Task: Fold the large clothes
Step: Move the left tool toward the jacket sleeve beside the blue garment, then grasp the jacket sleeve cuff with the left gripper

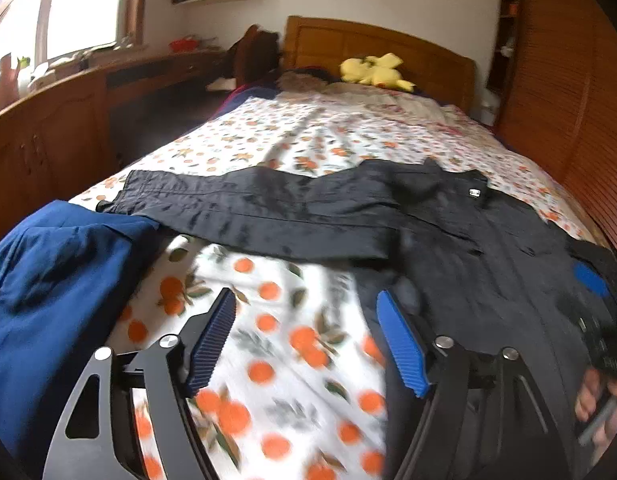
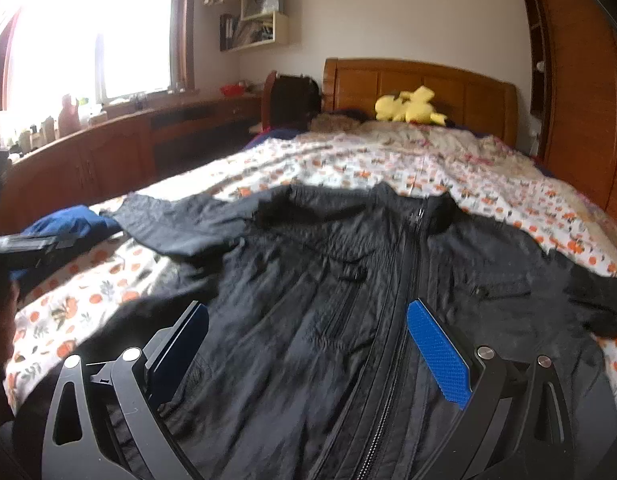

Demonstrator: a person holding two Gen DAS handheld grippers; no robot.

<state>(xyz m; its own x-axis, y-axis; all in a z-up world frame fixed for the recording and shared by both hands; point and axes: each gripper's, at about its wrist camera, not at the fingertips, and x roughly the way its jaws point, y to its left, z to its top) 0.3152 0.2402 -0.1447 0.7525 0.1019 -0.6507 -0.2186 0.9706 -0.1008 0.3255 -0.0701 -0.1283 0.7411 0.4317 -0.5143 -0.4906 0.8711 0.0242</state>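
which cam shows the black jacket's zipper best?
Right wrist: the zipper runs down the middle of the black jacket, from collar to near edge. Left wrist shows the jacket's sleeve and side but no clear zipper.

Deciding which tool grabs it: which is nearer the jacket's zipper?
Right. The right tool hovers over the black jacket's zipper; the left tool hangs over the floral sheet beside it.
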